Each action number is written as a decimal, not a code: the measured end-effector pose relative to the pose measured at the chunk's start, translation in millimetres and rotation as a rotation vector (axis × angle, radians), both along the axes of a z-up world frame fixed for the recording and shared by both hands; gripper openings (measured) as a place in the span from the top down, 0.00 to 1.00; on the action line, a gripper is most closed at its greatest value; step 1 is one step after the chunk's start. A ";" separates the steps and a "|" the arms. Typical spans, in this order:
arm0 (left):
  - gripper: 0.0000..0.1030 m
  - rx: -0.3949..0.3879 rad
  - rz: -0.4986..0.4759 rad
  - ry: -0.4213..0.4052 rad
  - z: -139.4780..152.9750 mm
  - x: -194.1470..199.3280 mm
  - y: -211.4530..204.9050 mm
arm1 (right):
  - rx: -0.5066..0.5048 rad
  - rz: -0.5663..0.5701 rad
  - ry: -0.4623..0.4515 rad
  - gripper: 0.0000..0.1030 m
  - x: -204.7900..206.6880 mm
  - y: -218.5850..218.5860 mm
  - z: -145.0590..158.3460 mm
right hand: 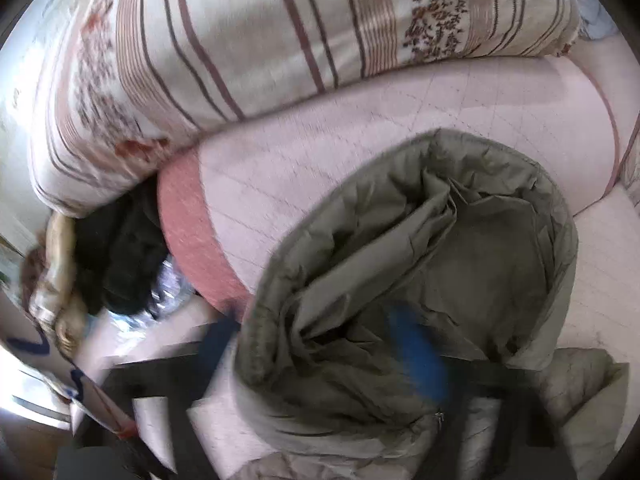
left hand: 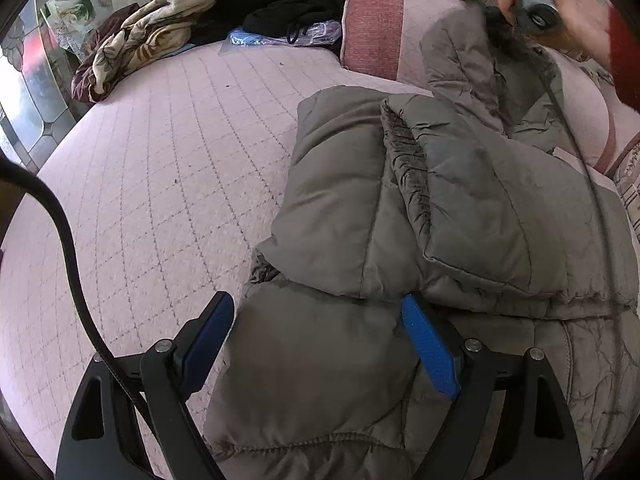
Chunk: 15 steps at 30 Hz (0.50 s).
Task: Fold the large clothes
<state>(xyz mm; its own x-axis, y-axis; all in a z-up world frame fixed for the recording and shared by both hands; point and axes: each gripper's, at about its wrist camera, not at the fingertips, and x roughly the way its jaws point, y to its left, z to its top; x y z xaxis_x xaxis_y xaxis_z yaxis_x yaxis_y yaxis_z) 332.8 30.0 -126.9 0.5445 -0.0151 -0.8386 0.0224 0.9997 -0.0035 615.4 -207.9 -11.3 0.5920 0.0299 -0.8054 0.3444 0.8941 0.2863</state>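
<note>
Grey puffer jacket [left hand: 360, 208] (no readable label) between left tongs [left hand: 320, 332]

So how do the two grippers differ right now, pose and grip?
The left gripper sits low with its fingers spread wide around a jacket fold; the right gripper holds the hood raised. The left view is sharp, the right blurred. Both have blue pads and are on the same jacket.

Grey-brown jacket [left hand: 352, 208], pink checked bedcover [left hand: 160, 168]
</note>
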 end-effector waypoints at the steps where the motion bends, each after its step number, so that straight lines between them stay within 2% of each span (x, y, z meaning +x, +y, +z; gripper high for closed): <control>1: 0.17 -0.006 0.000 -0.001 1.0 -0.1 0.7 | -0.002 -0.001 -0.006 0.92 -5.1 -1.0 0.6; 4: 0.17 -0.030 -0.002 -0.016 7.9 -1.0 5.3 | -0.112 0.061 -0.060 0.93 -43.9 2.4 18.6; 8: 0.17 -0.097 0.013 -0.079 30.6 -6.0 25.2 | -0.134 0.184 -0.117 0.94 -124.9 5.6 37.6; 9: 0.17 -0.116 0.027 -0.090 35.3 -6.2 32.9 | -0.134 0.219 -0.129 0.94 -157.7 6.9 39.0; 12: 0.17 -0.171 0.098 -0.116 44.9 -6.7 59.2 | -0.094 0.283 -0.141 0.94 -242.6 7.1 26.4; 15: 0.17 -0.228 0.166 -0.118 48.0 -9.5 82.9 | -0.034 0.304 -0.099 0.94 -307.6 11.3 -12.6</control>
<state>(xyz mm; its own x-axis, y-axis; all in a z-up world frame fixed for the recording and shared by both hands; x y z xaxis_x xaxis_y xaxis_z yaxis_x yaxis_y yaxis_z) 323.4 113.0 -78.9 0.6491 -0.0988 -0.7543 -0.1274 0.9634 -0.2358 307.8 -196.7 -23.9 0.6356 0.1915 -0.7478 0.0324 0.9613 0.2737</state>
